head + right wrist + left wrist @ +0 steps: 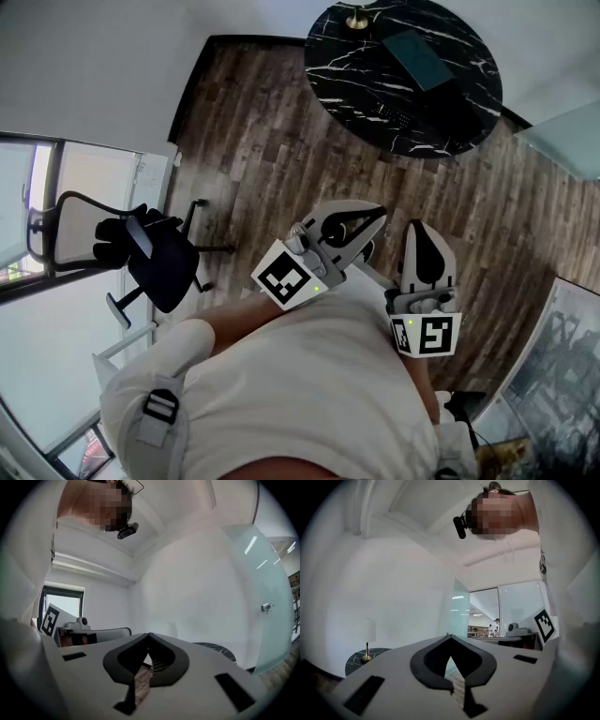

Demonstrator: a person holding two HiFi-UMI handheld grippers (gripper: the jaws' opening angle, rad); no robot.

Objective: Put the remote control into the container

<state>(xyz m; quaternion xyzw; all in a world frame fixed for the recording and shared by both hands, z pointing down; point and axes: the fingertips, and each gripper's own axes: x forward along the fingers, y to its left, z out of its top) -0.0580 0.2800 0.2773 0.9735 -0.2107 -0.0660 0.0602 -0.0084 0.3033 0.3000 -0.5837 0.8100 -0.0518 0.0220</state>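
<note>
- Spanning the room, a wood floor (272, 122) carries a round black marble table (361, 70), well apart from both grippers.
- A dark flat rectangle (419, 58) lies on the table; the remote control is too small to make out.
- Left gripper (373, 218) and right gripper (419, 231): jaws pressed together, nothing between.

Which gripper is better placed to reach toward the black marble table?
Right, only slightly. The right gripper and left gripper are both shut, empty, near the chest, far from the table; the right lines up with it better.
</note>
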